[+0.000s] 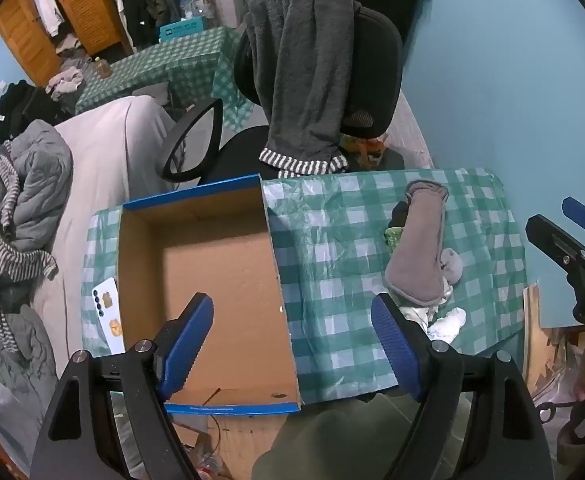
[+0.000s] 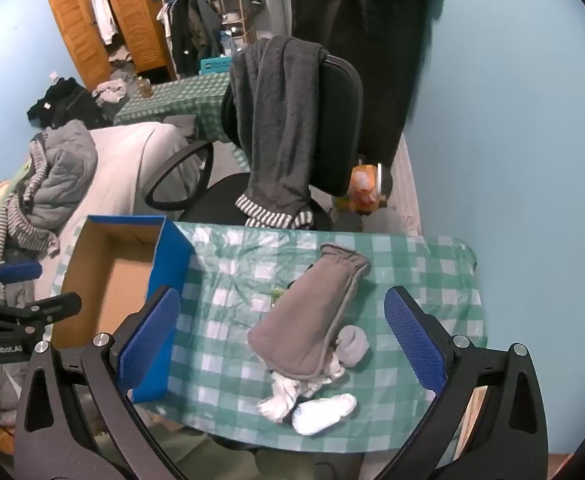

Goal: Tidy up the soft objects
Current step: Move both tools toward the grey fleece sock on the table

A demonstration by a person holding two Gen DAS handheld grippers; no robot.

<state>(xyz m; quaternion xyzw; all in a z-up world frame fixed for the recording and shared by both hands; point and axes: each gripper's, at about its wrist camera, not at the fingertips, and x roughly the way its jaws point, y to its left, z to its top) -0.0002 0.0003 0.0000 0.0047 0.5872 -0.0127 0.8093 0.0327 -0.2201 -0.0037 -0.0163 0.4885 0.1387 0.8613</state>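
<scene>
While both the left gripper (image 1: pixel 292 344) and right gripper (image 2: pixel 282 344) hang released, the long grey fabric mitten (image 2: pixel 312 312) atop white socks (image 2: pixel 320 408) risks dragging them off the checked table (image 2: pixel 220 360)

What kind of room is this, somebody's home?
Most likely a lived-in bedroom. A wooden wardrobe stands open with clothes hanging beside it, a bed is heaped with clothing, and an office chair has a grey towel draped over it.

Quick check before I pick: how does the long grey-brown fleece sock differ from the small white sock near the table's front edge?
The long grey-brown fleece sock is far larger than the small white sock. It lies diagonally, overlapping other pieces, while the white one lies beside the pile. Its fabric looks thick and fuzzy; the white one's looks thin. Both lie on the green checked tablecloth, outside the cardboard box.
</scene>
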